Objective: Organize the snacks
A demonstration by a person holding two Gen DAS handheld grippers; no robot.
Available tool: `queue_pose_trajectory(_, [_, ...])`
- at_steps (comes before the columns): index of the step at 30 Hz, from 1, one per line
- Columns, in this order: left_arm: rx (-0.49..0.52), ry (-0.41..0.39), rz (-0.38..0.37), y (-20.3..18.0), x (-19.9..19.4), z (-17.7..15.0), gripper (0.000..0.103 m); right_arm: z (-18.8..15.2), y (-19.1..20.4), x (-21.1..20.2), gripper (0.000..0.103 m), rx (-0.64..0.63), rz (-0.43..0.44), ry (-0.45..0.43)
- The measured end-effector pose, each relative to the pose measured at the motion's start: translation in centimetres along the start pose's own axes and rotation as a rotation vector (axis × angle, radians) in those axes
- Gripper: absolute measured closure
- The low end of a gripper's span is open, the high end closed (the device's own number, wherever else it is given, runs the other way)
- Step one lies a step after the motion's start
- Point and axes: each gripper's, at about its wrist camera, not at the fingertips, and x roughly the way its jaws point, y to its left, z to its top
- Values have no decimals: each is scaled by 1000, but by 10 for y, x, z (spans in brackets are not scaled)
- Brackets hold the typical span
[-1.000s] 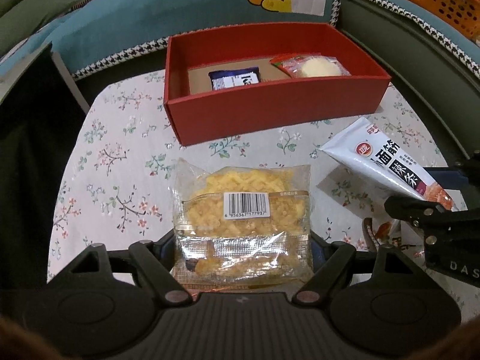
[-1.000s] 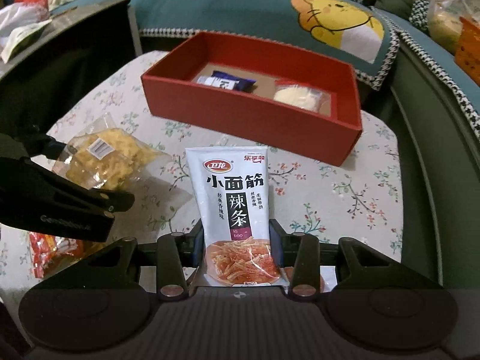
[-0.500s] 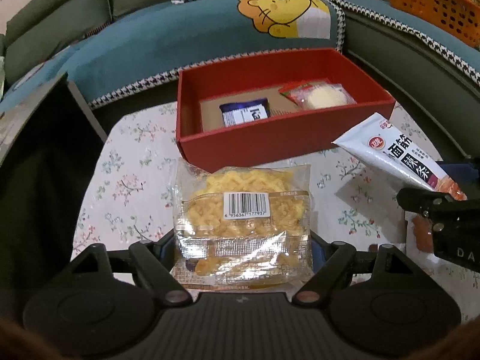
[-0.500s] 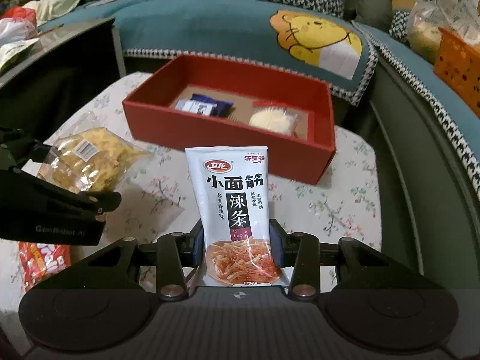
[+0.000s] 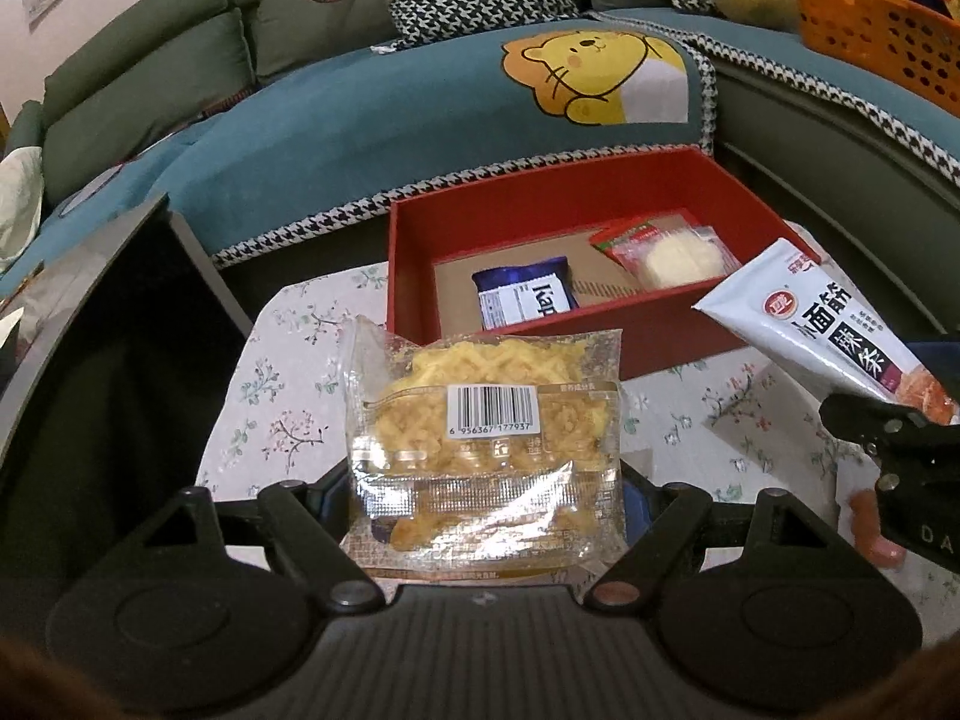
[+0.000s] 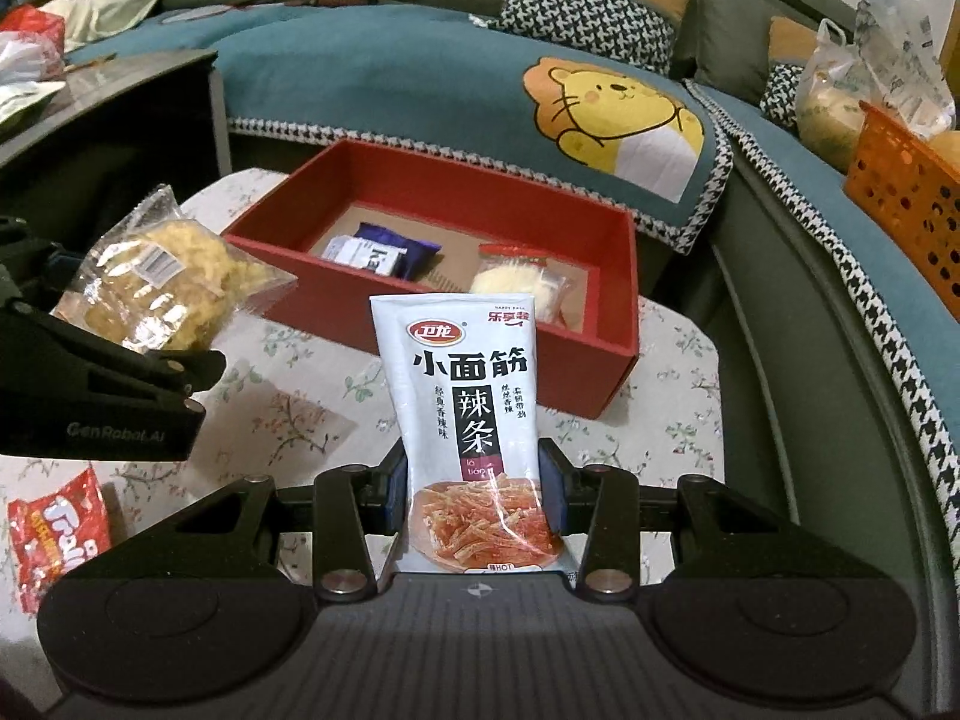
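Red and printed with pale lettering, a small packet (image 6: 57, 534) lies flat at the far left of the floral-clothed surface (image 6: 648, 450), seen from the right wrist. Just right of it and raised above the cloth, the left gripper (image 5: 486, 498) has its jaws clamped on the lower end of a clear bag of yellow noodle snack (image 5: 480, 420), barcode facing up; the bag's far edge overlaps the near wall of the red box (image 5: 666, 324) in the left wrist view. That open box sits toward the back of the surface, up against a teal sofa cover with a cartoon lion (image 6: 618, 108). Inside, a blue wrapped bar (image 5: 525, 300) lies left and a clear packet with a pale round cake (image 5: 666, 252) lies right, apart from each other. Further right, the right gripper (image 6: 483, 492) grips a white pouch with Chinese lettering (image 6: 474, 420) by its bottom end, jaws pressed on both sides, the pouch standing upright off the cloth, just in front of the box. An orange perforated basket (image 6: 906, 186) rests on the sofa at far right.
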Motion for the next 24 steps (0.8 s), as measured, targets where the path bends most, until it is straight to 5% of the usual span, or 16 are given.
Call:
queue_pose_trajectory(19, [-52,-54,56,-3,16,41,0,38,-19,22,53,60,-54,-65])
queue_pose_trajectory(24, [-67,-36,50,-6,28,49,0,48,-21,31,68,58,-33,-67])
